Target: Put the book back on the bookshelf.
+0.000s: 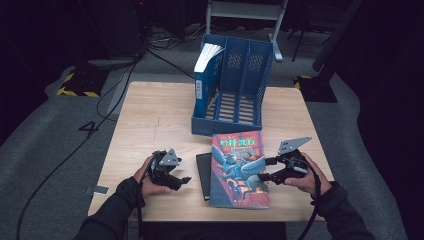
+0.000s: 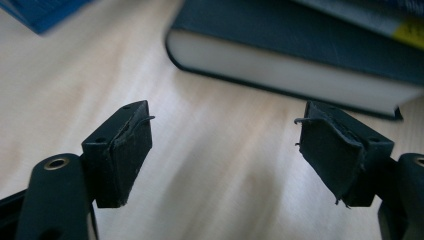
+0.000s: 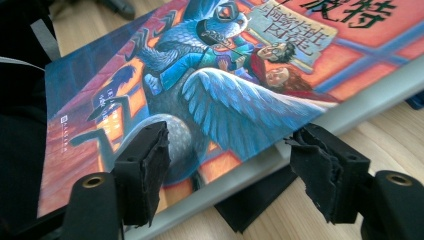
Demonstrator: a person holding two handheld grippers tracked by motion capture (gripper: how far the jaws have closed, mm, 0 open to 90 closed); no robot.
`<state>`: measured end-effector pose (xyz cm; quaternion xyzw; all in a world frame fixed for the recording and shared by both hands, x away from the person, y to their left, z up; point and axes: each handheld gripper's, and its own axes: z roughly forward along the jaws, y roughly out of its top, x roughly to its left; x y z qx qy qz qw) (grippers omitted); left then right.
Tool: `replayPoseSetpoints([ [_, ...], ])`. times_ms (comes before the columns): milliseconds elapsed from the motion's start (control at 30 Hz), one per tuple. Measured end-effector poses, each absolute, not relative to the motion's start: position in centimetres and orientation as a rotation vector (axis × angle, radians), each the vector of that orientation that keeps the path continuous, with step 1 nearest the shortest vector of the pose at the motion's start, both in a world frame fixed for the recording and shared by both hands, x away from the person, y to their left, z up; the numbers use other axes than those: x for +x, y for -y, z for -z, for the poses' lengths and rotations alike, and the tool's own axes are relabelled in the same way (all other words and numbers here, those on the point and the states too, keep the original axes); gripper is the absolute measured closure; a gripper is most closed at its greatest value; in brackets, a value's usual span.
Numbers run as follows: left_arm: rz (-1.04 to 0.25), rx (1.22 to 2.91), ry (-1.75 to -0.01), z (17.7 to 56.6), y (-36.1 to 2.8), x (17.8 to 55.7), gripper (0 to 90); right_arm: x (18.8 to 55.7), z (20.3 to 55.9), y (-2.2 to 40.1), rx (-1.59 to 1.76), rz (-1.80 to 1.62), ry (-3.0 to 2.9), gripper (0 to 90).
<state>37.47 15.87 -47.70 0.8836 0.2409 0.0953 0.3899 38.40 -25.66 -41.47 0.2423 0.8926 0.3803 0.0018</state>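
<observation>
A paperback with a colourful illustrated cover [image 1: 239, 170] [image 3: 225, 90] lies near the table's front edge. It partly rests on a dark hardback book [image 1: 203, 175] [image 2: 300, 70] [image 3: 250, 200]. My right gripper [image 1: 265, 169] [image 3: 230, 160] is at the paperback's right edge with its jaws apart. One jaw is over the cover and the other beside the page edge, and I see no pad pressing. My left gripper [image 1: 184, 180] [image 2: 225, 150] stands open just above the table, left of the dark book, facing its page edge with nothing between the jaws.
A blue file rack [image 1: 235, 90] [image 2: 40, 12] with three slots stands at the back middle of the wooden table [image 1: 150, 120]. A blue-spined book [image 1: 205, 75] stands upright in its left slot. Cables run over the floor on the left.
</observation>
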Motion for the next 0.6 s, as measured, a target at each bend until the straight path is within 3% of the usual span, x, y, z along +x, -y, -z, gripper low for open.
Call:
replayPoseSetpoints([
  [200, -0.325, 2.234, -0.568, 46.2, -14.7, 38.4, 22.7, 39.6, 42.2, 24.2, 0.741, -1.213, -2.828, 34.6],
  [467, -0.355, 2.237, -0.528, 45.5, -13.1, 39.5, 23.8, 40.7, 42.8, 23.2, 0.752, -1.299, -2.791, 63.8],
  [600, -0.368, 2.238, -0.536, 45.3, -12.4, 40.2, 24.5, 40.9, 43.1, 23.5, 0.746, -1.368, -2.771, 72.3],
])
